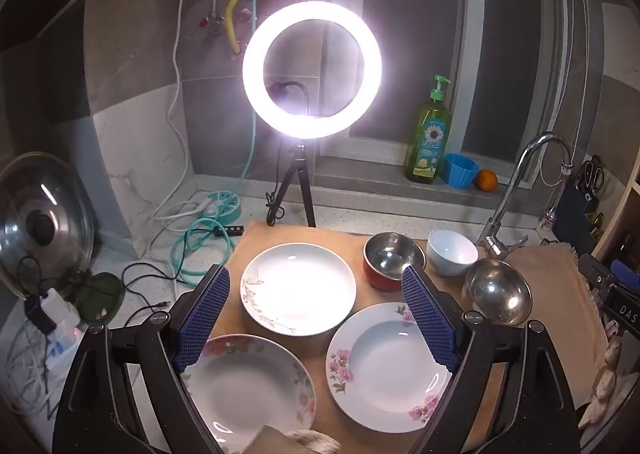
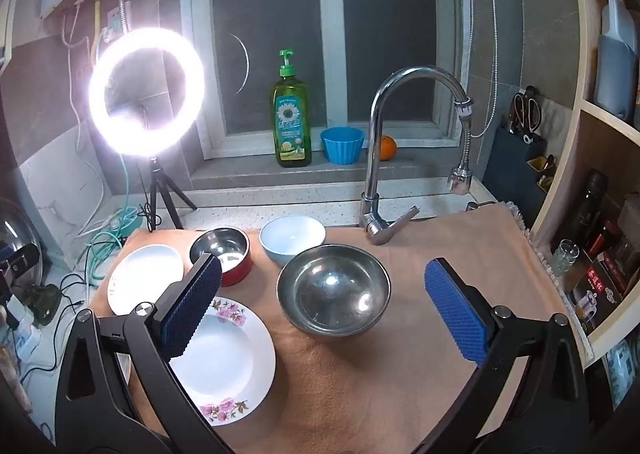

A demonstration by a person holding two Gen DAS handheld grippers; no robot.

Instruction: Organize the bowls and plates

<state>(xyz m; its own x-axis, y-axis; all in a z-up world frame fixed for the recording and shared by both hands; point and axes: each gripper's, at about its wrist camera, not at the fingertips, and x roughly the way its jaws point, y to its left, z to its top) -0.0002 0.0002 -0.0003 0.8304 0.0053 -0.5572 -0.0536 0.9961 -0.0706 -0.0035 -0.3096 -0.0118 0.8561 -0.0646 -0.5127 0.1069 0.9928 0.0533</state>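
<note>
Left gripper (image 1: 316, 318): spread wide, empty, hovering over three plates (image 1: 298, 288) lying apart on the cloth (image 2: 440, 334).
Bowls (image 2: 334, 290): three grouped behind, upright.
Right gripper (image 2: 324, 306): spread, empty, above the steel bowl.
Advice: probably pinch one rim squarely, lift level, then stack.

Three plates lie flat on the peach cloth: a white plate with a leaf sprig (image 1: 298, 289) at 12 o'clock, a pink-flowered plate (image 1: 387, 368) at 4, another floral plate (image 1: 250, 390) at 7. Upright bowls: a red-walled steel bowl (image 1: 390, 260) and a white bowl (image 1: 452, 257) at 1, a large steel bowl (image 2: 334, 290) at 3.
</note>
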